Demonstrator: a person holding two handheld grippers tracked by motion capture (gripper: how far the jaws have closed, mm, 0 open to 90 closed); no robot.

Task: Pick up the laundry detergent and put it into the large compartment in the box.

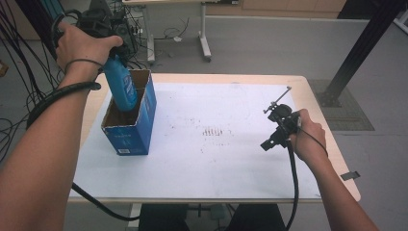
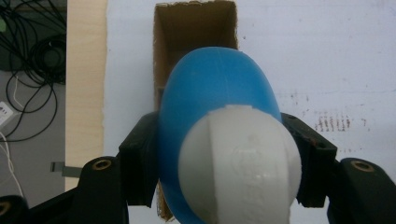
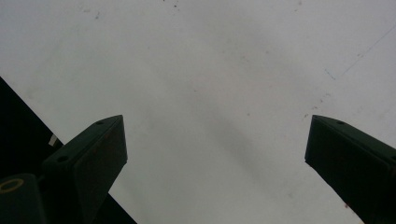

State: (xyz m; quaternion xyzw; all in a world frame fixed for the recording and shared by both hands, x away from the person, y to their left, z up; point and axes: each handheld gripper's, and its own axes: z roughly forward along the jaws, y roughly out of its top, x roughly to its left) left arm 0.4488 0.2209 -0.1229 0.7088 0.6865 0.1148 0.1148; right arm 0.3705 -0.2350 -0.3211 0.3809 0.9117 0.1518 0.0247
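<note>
Bottle (image 2: 215, 107), blue with a white cap, sits clamped between the left tongs (image 2: 224, 158), its base dipping into the open cardboard box (image 1: 129, 122) directly below them. Right tongs (image 3: 215, 154) gape apart over the white tabletop (image 3: 210, 56).

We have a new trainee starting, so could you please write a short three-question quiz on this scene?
1. True or false: the left claw is shut on the blue bottle.
2. What is the bottle's base entering? A) a bowl B) the open cardboard box C) a drawer
3. How do the right claw's jaws stand?

Key: 1 true. 2 B. 3 wide apart, with nothing between them, above the white tabletop.
</note>
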